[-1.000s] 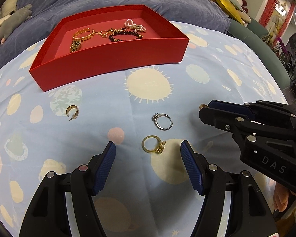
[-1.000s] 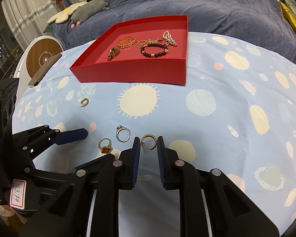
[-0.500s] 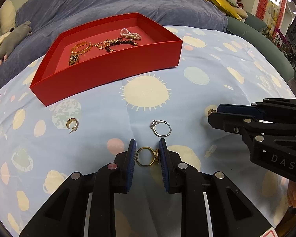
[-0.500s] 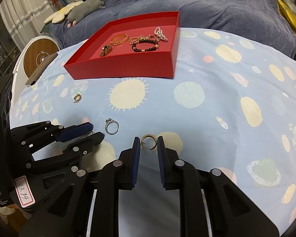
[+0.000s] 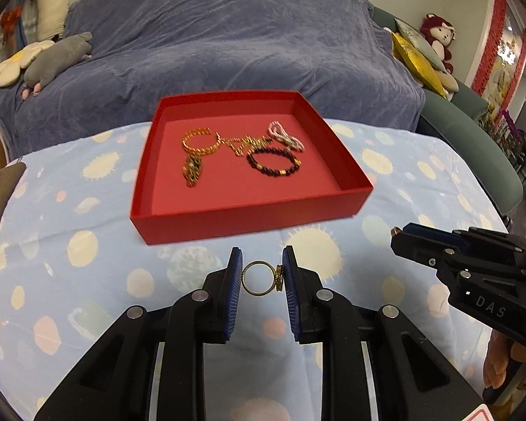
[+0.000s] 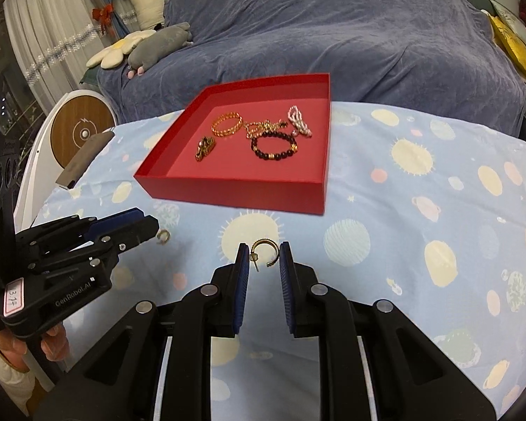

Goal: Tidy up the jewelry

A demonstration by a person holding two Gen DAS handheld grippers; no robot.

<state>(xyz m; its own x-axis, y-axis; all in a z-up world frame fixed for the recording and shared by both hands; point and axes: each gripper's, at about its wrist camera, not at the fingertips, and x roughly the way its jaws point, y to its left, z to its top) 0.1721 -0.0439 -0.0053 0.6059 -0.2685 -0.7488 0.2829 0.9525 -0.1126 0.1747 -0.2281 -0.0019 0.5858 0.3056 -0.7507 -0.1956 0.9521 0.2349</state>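
Observation:
A red tray (image 5: pixel 249 215) (image 6: pixel 228 193) sits at the far side of the table and holds several bracelets and chains (image 5: pixel 242 151) (image 6: pixel 259 133). My left gripper (image 5: pixel 262 277) is shut on a gold ring (image 5: pixel 261 278) and holds it above the cloth in front of the tray. My right gripper (image 6: pixel 264 258) is shut on a gold hoop earring (image 6: pixel 264 251), also lifted near the tray's front wall. Each gripper shows from the side in the other's view, the right one (image 5: pixel 399 236) and the left one (image 6: pixel 150 229). Another gold hoop earring (image 6: pixel 163 236) lies on the cloth by the left gripper's tip.
The table wears a light blue cloth with suns and planets (image 5: pixel 87 245) (image 6: pixel 420 210). Behind it is a sofa under a blue-grey blanket (image 5: pixel 228 52) with plush toys (image 5: pixel 49 59). A round white stand (image 6: pixel 77 129) is at the left.
The left gripper shut on the gold ring and lifted it toward the tray. The right gripper, still holding the hoop earring, also rose and moved closer to the tray.

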